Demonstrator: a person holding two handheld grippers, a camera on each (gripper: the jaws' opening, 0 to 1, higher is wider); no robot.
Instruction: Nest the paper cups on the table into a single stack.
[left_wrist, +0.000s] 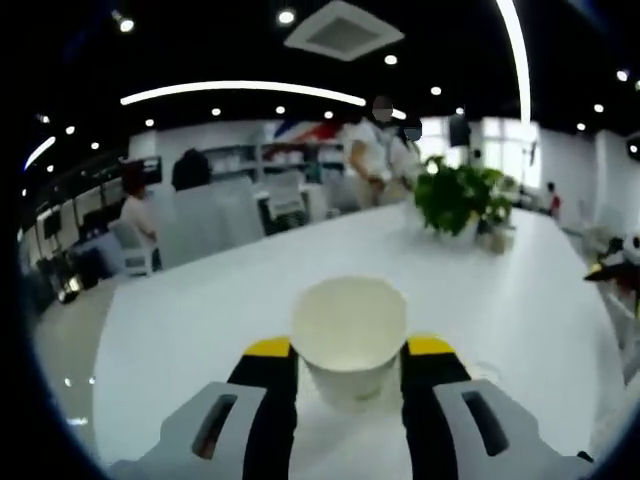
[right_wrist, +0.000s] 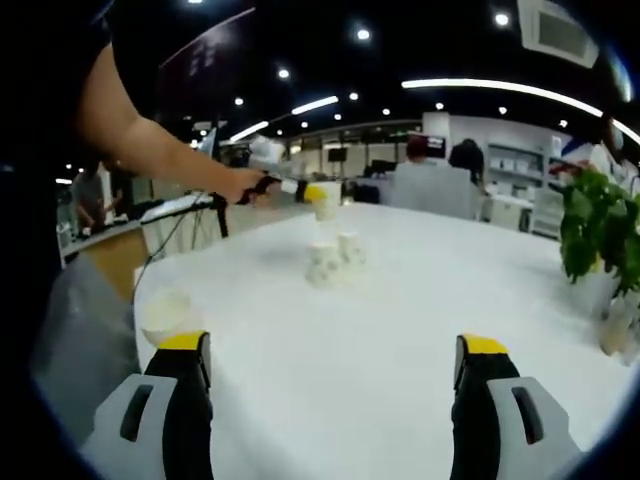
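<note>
White tabletop (right_wrist: 380, 330) carries three upright white paper cups (right_wrist: 335, 258). Left gripper (left_wrist: 350, 372) clamps another cream paper cup (left_wrist: 349, 340), raised, apparently for nesting. Right gripper (right_wrist: 335, 375) gapes wide, empty.

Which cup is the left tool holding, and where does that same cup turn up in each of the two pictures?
Left gripper view: the held paper cup sits bottom centre, between the left gripper jaws.
Right gripper view: the same cup is upper centre, lifted above the cups on the table.
Shared landmark: the potted plant on the white table.
</note>
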